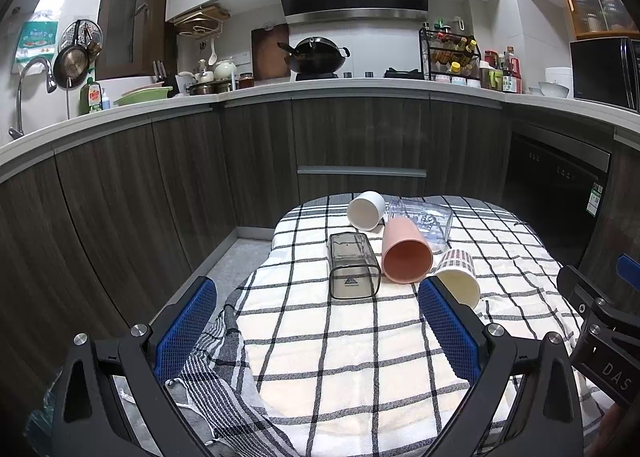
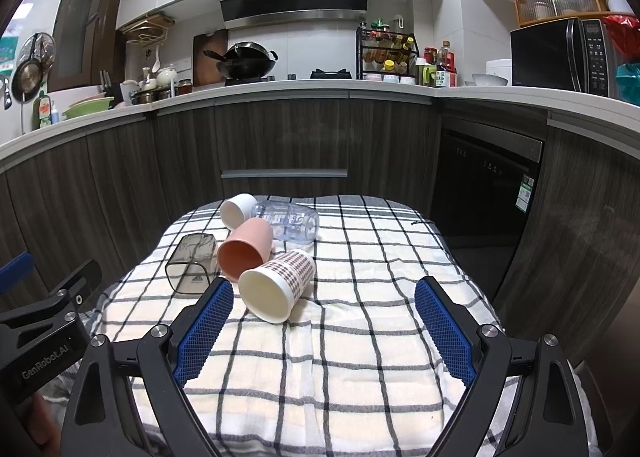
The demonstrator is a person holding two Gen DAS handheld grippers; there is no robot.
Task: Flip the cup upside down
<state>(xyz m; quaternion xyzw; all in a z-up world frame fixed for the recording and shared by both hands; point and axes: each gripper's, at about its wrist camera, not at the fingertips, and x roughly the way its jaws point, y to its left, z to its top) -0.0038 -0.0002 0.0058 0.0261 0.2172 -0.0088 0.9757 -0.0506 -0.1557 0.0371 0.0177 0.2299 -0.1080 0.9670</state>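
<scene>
Several cups lie on their sides on a checked cloth (image 1: 360, 337) (image 2: 360, 337). A dark square cup (image 1: 352, 267) (image 2: 192, 263), a pink cup (image 1: 406, 251) (image 2: 246, 249), a plaid-patterned cup (image 1: 458, 277) (image 2: 280, 283), a white cup (image 1: 366, 210) (image 2: 236, 209) and a clear cup (image 1: 424, 219) (image 2: 290, 221) form a cluster. My left gripper (image 1: 316, 333) is open and empty, short of the dark cup. My right gripper (image 2: 324, 333) is open and empty, its left pad beside the plaid cup's rim.
The cloth covers a small table in front of dark wood kitchen cabinets (image 1: 260, 161). The right gripper's body (image 1: 600, 337) shows at the right edge of the left wrist view. The floor (image 1: 224, 269) drops away left of the table.
</scene>
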